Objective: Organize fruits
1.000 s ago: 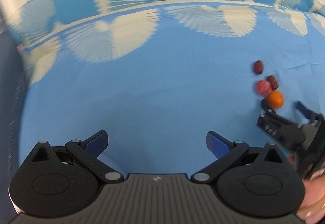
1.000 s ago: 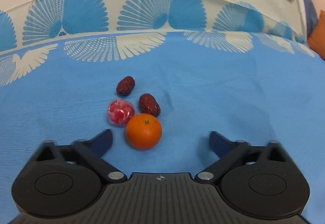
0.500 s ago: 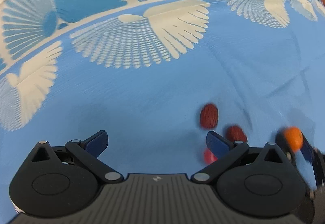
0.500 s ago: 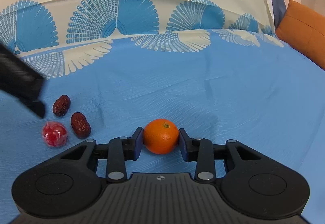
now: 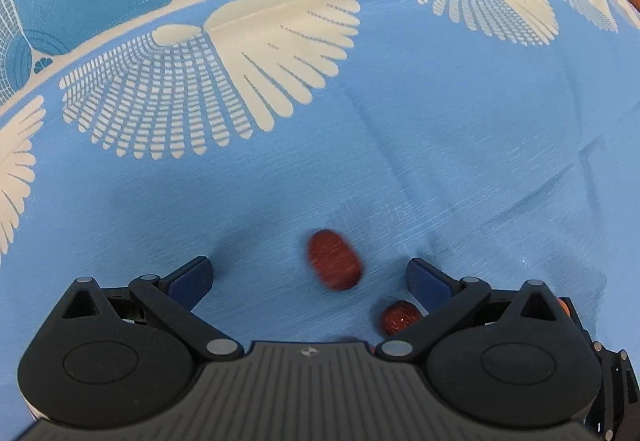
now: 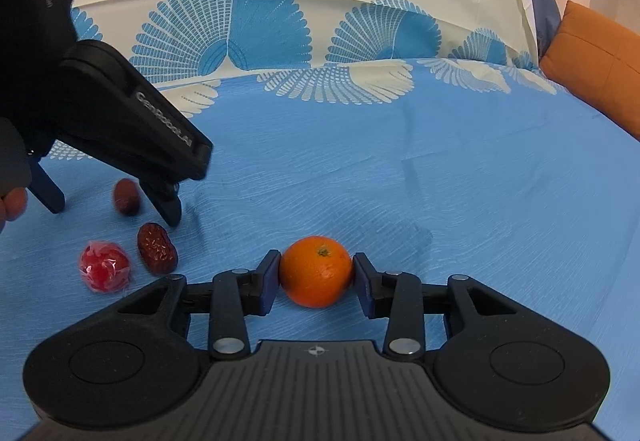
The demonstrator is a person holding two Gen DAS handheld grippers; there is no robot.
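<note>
My right gripper (image 6: pixel 316 278) clamps the round orange tangerine (image 6: pixel 315 270) on the blue patterned bedcloth (image 6: pixel 440 181), ready to move it, while my left gripper (image 5: pixel 308 275), open, straddles a blurred, probably wrinkled red date (image 5: pixel 333 264) to pick it next.

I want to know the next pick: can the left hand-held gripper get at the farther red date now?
Probably yes. The left hand-held gripper is open with the farther red date between its fingers, and nothing blocks it.
</note>
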